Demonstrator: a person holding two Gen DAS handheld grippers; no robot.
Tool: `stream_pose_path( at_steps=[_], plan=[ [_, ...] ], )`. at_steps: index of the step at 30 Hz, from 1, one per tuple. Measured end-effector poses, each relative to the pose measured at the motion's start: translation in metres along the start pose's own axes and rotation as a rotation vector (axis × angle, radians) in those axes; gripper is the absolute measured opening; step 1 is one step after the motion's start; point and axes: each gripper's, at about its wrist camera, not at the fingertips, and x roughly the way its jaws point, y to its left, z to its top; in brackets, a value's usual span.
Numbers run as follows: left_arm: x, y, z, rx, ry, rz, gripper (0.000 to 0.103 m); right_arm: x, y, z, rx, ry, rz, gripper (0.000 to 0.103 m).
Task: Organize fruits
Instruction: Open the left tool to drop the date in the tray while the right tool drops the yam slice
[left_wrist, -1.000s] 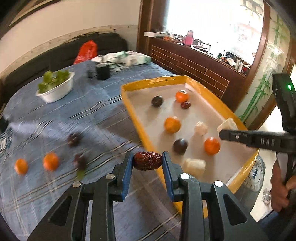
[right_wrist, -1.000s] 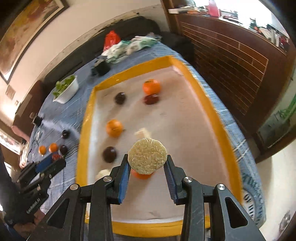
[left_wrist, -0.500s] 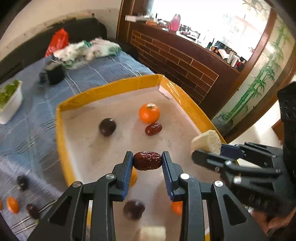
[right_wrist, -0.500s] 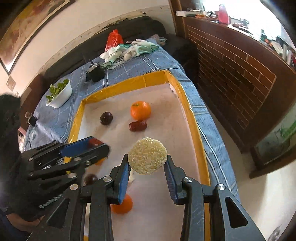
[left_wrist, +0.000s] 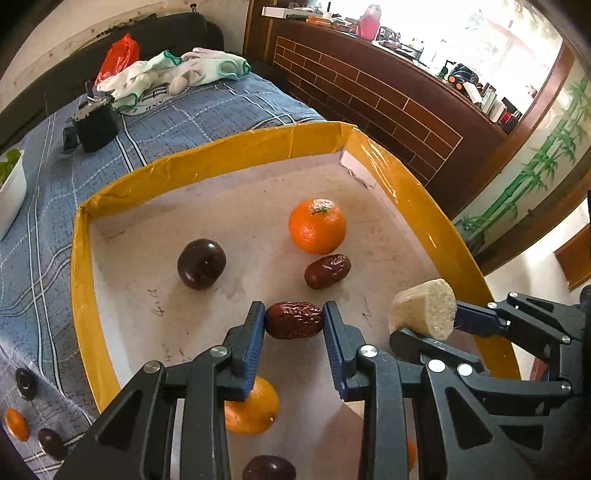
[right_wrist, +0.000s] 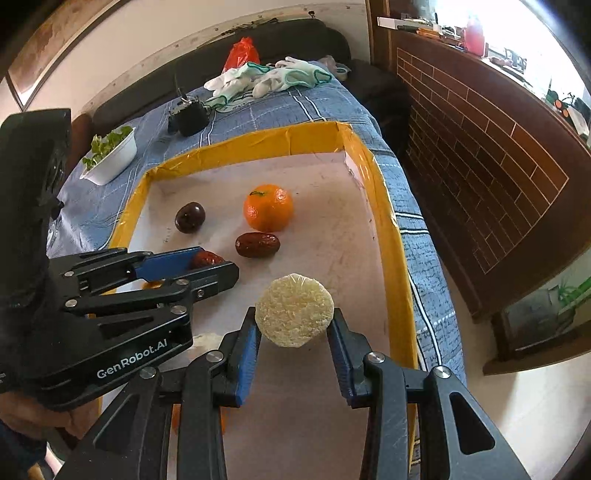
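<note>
My left gripper (left_wrist: 294, 320) is shut on a wrinkled red date (left_wrist: 294, 319), held above the floor of the yellow-rimmed tray (left_wrist: 207, 166). My right gripper (right_wrist: 294, 320) is shut on a pale cut cylinder piece (right_wrist: 294, 310), also over the tray, just right of the left one. In the left wrist view the pale piece (left_wrist: 424, 309) shows side-on in the right gripper (left_wrist: 432, 326). On the tray lie an orange (left_wrist: 317, 226), another date (left_wrist: 327, 271) and a dark round fruit (left_wrist: 201, 263). The right wrist view shows the held date (right_wrist: 205, 259) half hidden by the left gripper (right_wrist: 212, 264).
Another orange (left_wrist: 253, 406) and a dark fruit (left_wrist: 269, 468) lie on the tray beneath my left fingers. Small fruits (left_wrist: 26, 384) sit on the blue checked cloth left of the tray. A white bowl of greens (right_wrist: 110, 157), a black box (right_wrist: 190, 114) and gloves (right_wrist: 269, 79) lie beyond.
Both grippers have travelled from the near part of the tray toward its far end and sunk a little, each keeping its load. The left came in from the cloth side.
</note>
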Motion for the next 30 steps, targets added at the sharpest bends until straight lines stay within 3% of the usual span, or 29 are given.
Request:
stream_pose_path(
  at_steps=[3,7,9,18,30],
  plan=[
    [0.001,0.0,0.002,0.009,-0.001,0.015,0.032,0.001,0.002,0.001,-0.015,0.005,-0.013,0.04],
    [-0.001,0.004,0.001,-0.011,-0.015,0.021,0.045,-0.003,0.0,0.001,-0.016,0.005,-0.014,0.046],
    [-0.003,0.005,0.0,-0.015,-0.018,0.014,0.045,-0.008,0.0,0.001,-0.016,-0.01,-0.015,0.051],
    [-0.036,0.002,-0.004,-0.024,-0.087,0.013,0.046,-0.042,0.006,-0.007,0.008,-0.074,-0.013,0.051],
    [-0.104,0.027,-0.048,-0.053,-0.2,0.043,0.049,-0.059,0.056,-0.017,-0.013,-0.087,0.039,0.051]
  ],
)
